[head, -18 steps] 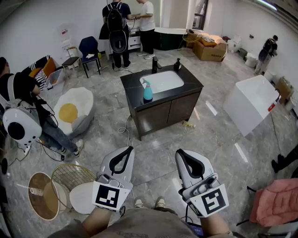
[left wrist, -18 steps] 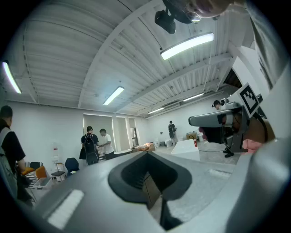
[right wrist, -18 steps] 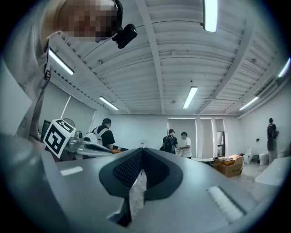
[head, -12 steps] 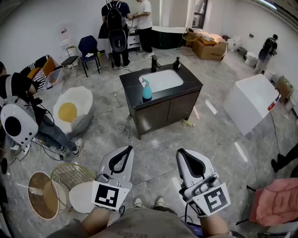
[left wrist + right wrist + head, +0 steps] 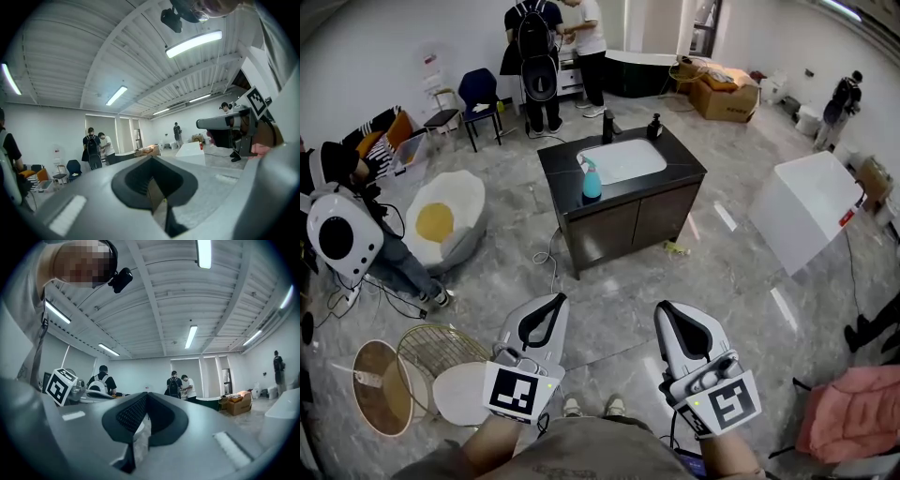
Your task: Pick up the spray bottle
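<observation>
A blue spray bottle (image 5: 592,181) with a white trigger head stands on the black counter of a vanity cabinet (image 5: 619,217), left of its white sink (image 5: 624,160). My left gripper (image 5: 546,317) and right gripper (image 5: 681,324) are held low and close to my body, far short of the cabinet. Both have their jaws closed together with nothing between them. In the left gripper view my left gripper (image 5: 151,165) points up toward the ceiling, and in the right gripper view so does my right gripper (image 5: 146,401); the bottle shows in neither.
A tap (image 5: 610,126) and a dark dispenser (image 5: 656,127) stand behind the sink. An egg-shaped cushion (image 5: 442,221) and a seated person (image 5: 347,234) are at left. Wire baskets (image 5: 436,361) lie near my left foot. A white box (image 5: 808,219) stands at right. Two people (image 5: 555,47) stand at the back.
The view has shifted slightly: the cabinet and bottle sit a little higher and further left in frame. The seated person at left has moved. Both grippers stay where they were.
</observation>
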A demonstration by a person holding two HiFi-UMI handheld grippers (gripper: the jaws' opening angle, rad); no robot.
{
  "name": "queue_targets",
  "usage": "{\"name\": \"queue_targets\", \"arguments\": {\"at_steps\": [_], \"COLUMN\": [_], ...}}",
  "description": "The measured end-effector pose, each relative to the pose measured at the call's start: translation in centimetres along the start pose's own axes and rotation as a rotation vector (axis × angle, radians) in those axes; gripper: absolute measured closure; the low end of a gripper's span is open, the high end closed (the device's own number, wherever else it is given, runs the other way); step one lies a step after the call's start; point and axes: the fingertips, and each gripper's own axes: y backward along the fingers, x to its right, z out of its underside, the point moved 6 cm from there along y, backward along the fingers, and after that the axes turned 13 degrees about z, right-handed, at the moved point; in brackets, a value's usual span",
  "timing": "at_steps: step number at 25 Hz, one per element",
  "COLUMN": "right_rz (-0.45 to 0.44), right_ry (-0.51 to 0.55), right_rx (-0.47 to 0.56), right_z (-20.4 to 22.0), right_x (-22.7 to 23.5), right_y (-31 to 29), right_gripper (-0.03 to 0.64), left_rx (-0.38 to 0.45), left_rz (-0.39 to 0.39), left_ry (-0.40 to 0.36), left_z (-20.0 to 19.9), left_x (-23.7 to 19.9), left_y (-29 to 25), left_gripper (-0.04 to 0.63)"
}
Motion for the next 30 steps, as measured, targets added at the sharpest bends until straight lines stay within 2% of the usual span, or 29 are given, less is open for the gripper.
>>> {"name": "queue_targets", "arguments": {"at_steps": [3,6,8,10,12,21,30], "right_rz": [-0.01,-0.026,-0.038,-0.043,-0.045,-0.063,-0.059], "right_ry": [-0.022,-0.058,-0.074,-0.079,-0.075,-0.071,-0.077], "right_rx": [0.004,0.013,0.025,0.039,0.043,0.016,-0.02], "right_z": [0.3,0.5,0.6,0.6,0.6,1.3,3.6], "right_x": [1.4,3.0,3.9,4.7,5.5,6.8,7.9], "right_y": [0.3,0.6,0.8,1.0,0.9,-0.5,-6.1], "right_gripper": [0.58,0.518,0.433,0.38,0.345,0.333,0.32], "left_rx": [-0.008,-0.015,-0.019,-0.025,-0.029,-0.049,-0.053], "left_rz": [-0.015,-0.038,-0.056,-0.073,-0.082,-0.092,-0.099], "left_ry": [-0.008,-0.014,-0.014,-0.019,-0.026,-0.036,-0.024], "left_z": [-0.1,-0.3,-0.3,-0.3,-0.3,0.0,2.0], "left_x": [0.9,1.8,2.4,3.0,3.4,3.3,-1.3], "left_y": [-0.8,-1.5,-1.8,-2.1,-2.5,-4.1,-7.0], "left_gripper": [0.595,0.595,0.595,0.595,0.595,0.595,0.595]}}
